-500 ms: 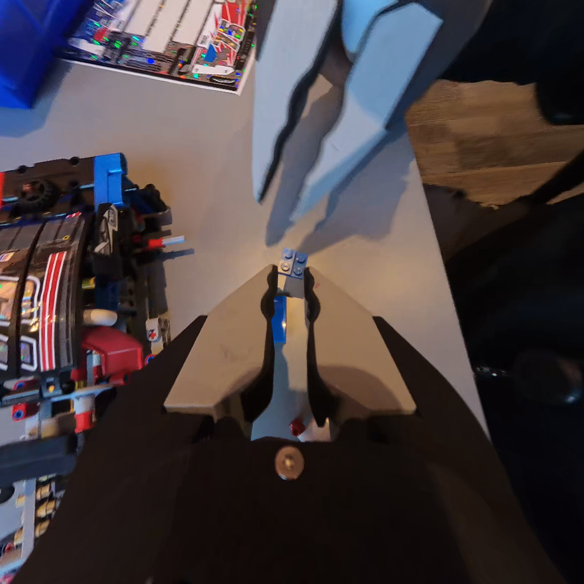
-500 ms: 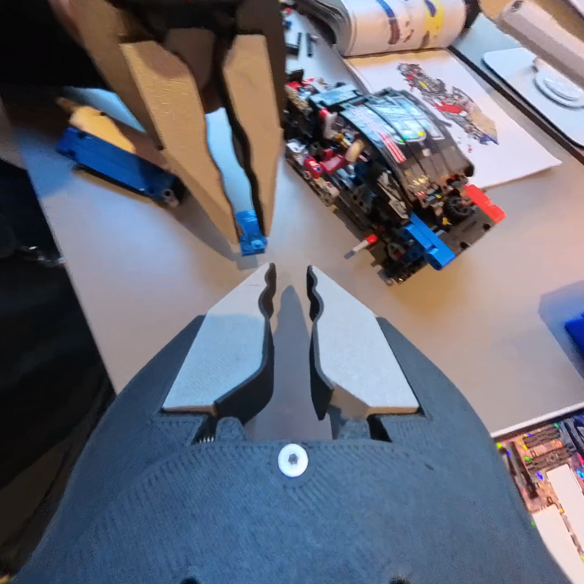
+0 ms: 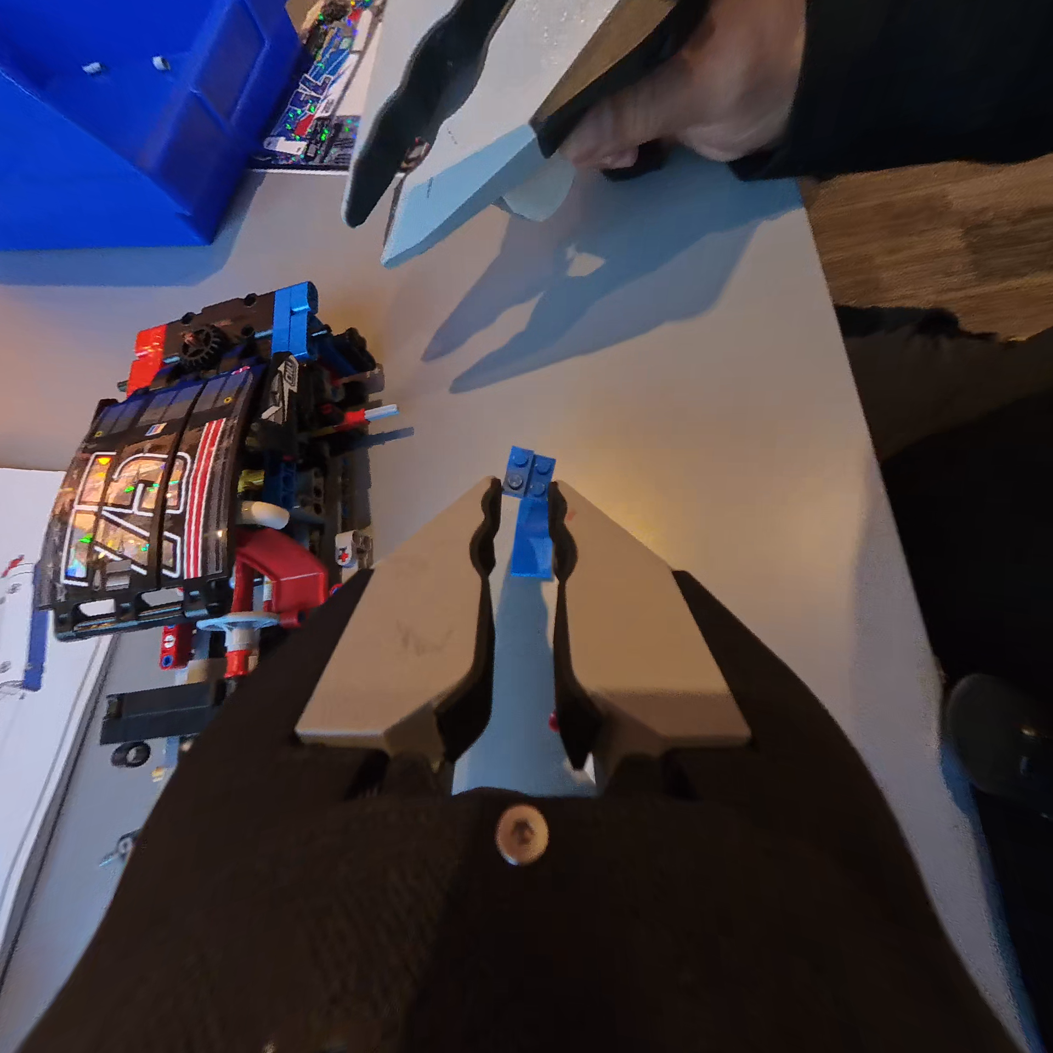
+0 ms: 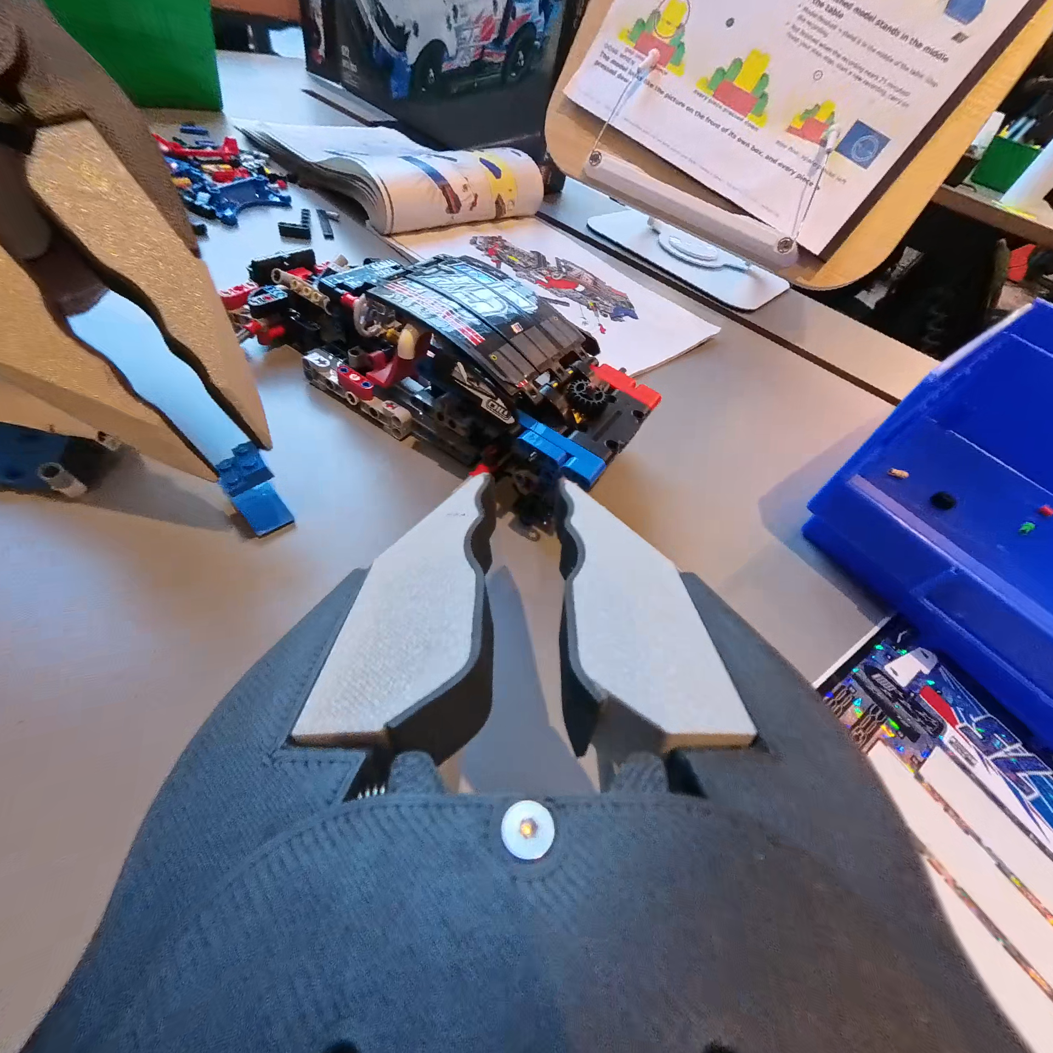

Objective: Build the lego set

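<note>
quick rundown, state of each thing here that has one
left gripper: shut on the blue piece
blue piece: gripped between the fingers, studded end poking past the tips
right gripper: open, empty
lego car: partly built, standing on the table
instruction booklet: open, pages curled over
blue bin: open, a few tiny bits inside

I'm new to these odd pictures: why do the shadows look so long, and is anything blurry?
Left wrist view: the other tool casts long bluish shadows across the table, with a warm glow near the blue piece; the hand and blue bin look soft. Right wrist view: sharper, edges bowed by the wide lens, and the car's roof glints.
</note>
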The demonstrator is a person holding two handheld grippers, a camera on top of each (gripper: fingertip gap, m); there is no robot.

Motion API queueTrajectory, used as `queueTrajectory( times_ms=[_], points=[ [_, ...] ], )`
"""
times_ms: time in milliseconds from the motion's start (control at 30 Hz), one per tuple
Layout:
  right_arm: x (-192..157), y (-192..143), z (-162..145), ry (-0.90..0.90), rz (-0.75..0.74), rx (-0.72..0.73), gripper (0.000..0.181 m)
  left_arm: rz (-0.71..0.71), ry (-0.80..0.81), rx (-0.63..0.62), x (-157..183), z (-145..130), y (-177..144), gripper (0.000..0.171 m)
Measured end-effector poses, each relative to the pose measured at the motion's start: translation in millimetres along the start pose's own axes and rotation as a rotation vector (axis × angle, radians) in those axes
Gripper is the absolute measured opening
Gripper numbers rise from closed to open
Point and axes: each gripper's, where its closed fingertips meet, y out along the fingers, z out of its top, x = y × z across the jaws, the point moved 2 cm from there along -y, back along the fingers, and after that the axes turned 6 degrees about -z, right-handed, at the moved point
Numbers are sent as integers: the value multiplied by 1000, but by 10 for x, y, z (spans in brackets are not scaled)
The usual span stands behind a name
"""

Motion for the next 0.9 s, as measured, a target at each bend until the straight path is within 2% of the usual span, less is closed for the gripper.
queueTrajectory(
  times_ms=[133,267,567,900],
  points=[
    [24,44,-26,-33,-15,-20,16,30,14,-36,-54,-63,-10,13],
    [45,89,-43,-45,-12,-37,18,44,-18,-8,-125,-41,-81,13],
    [112,49,24,-4,-17,23,19,54,-58,-8,-188,-84,-48,14],
    [62,55,28,-37,-3,23,19,82,-53,-38,-212,-128,-8,13]
  ],
)
